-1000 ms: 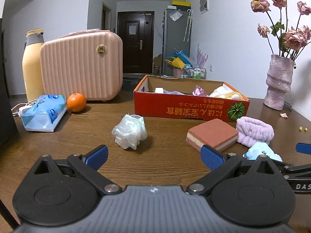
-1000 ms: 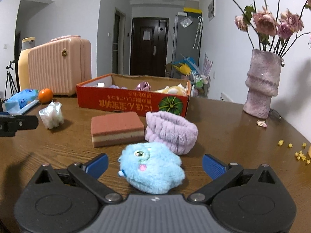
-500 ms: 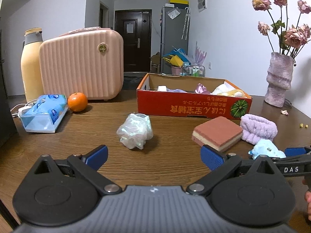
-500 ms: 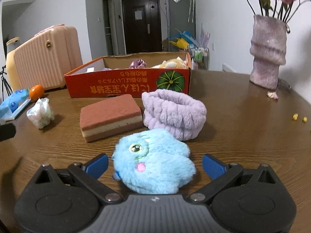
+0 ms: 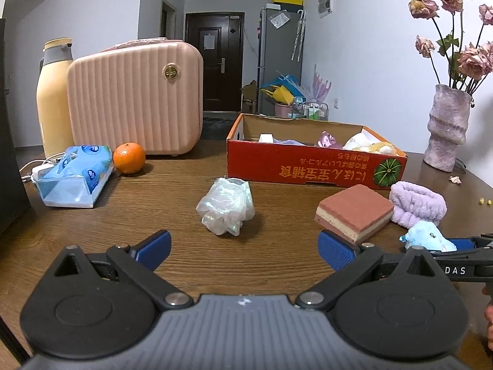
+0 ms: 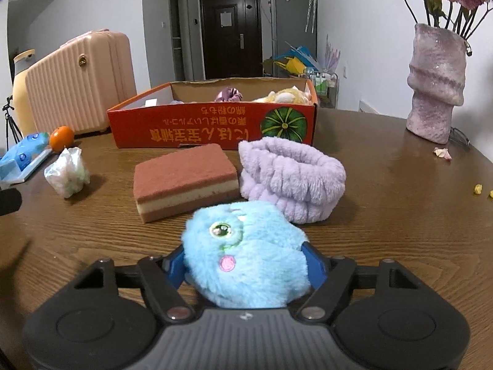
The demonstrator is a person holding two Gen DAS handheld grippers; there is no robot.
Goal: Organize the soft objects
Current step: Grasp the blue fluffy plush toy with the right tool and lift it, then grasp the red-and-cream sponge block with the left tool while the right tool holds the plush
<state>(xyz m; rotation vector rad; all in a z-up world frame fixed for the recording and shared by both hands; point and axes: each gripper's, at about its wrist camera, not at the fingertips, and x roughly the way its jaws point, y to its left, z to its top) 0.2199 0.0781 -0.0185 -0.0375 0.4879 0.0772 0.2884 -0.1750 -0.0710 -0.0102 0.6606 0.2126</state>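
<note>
Between the right gripper's (image 6: 245,265) fingers sits the blue plush toy (image 6: 246,256), resting on the tabletop (image 6: 385,215). Both blue pads contact its flanks, and the jaws are closing on it. Squeeze until the fur compresses evenly, keeping the toy centred, then lift; the likely destination is the red box (image 6: 212,129) beyond the fingertips, past the sponge (image 6: 185,178) and purple headband (image 6: 292,175). The left gripper (image 5: 245,246) has its fingers spread wide and empty, with the crumpled plastic bag (image 5: 226,205) just ahead of them.
</note>
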